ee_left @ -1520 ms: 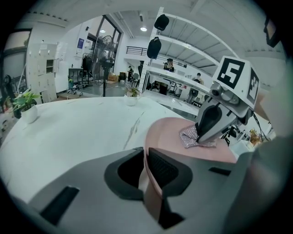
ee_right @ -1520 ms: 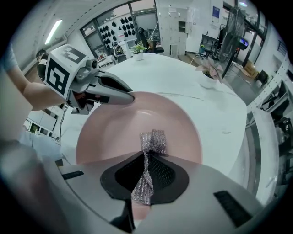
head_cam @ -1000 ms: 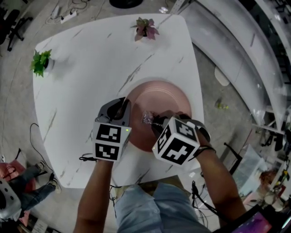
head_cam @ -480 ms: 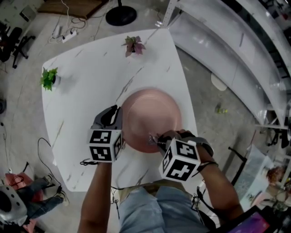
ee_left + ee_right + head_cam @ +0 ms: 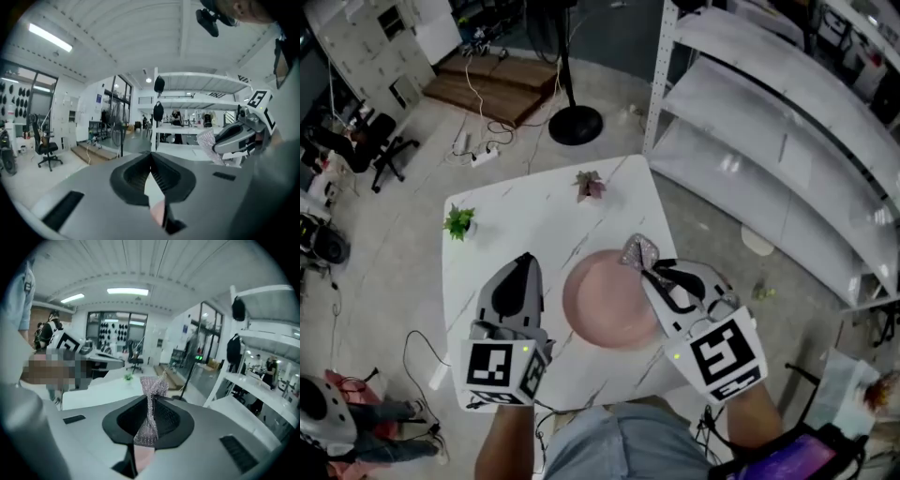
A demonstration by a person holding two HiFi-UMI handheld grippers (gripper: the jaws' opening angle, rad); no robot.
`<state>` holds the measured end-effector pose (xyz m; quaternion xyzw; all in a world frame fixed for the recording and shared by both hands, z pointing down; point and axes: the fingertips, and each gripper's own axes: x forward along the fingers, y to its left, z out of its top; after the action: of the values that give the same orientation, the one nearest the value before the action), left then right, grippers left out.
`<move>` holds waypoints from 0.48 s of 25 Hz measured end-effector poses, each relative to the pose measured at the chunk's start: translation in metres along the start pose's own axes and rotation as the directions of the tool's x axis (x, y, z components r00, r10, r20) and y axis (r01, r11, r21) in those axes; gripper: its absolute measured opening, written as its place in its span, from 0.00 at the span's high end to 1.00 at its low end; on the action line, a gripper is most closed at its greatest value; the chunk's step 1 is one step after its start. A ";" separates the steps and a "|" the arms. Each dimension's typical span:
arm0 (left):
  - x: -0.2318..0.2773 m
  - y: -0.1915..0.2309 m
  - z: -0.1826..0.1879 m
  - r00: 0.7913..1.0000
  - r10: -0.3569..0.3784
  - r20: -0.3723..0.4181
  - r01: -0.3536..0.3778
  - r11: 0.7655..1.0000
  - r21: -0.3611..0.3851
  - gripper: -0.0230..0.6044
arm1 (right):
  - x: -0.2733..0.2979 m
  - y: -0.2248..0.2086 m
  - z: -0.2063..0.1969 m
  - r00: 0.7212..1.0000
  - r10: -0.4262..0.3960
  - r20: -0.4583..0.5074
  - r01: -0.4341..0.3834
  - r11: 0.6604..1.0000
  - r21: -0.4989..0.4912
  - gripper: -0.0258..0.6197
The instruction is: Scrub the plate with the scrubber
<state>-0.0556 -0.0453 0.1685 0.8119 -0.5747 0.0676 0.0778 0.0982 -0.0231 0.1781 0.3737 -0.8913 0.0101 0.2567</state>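
The pink plate (image 5: 602, 307) lies flat on the white marble-look table (image 5: 502, 239), near its front right corner. My right gripper (image 5: 649, 268) is held up above the plate's far right rim and is shut on the silvery mesh scrubber (image 5: 638, 251), which sticks up out of the jaws (image 5: 149, 414). The scrubber (image 5: 151, 389) is clear of the plate. My left gripper (image 5: 524, 263) hovers left of the plate with its jaws closed together and nothing between them (image 5: 150, 161). In the left gripper view the scrubber (image 5: 206, 144) and the right gripper (image 5: 233, 139) show at the right.
A small green plant (image 5: 459, 221) and a pink-leaved plant (image 5: 588, 185) stand at the table's far edge. Metal shelving (image 5: 769, 122) runs along the right, close to the table. A fan stand base (image 5: 575, 124) and cables lie on the floor beyond.
Both grippers have risen off the plate. The scrubber has lifted from the plate's surface, and the left gripper has come away from the plate's left rim. The head view has pulled back.
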 end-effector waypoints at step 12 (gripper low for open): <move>-0.029 -0.032 0.112 0.937 0.125 0.326 -0.175 0.976 0.131 0.95 | -0.049 -0.027 0.108 0.838 -0.233 0.493 0.176 0.971 0.160 0.86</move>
<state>-0.0332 -0.0310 0.0516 0.7695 -0.6328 -0.0118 -0.0851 0.0967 -0.0333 0.0572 0.4694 -0.8803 -0.0679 -0.0084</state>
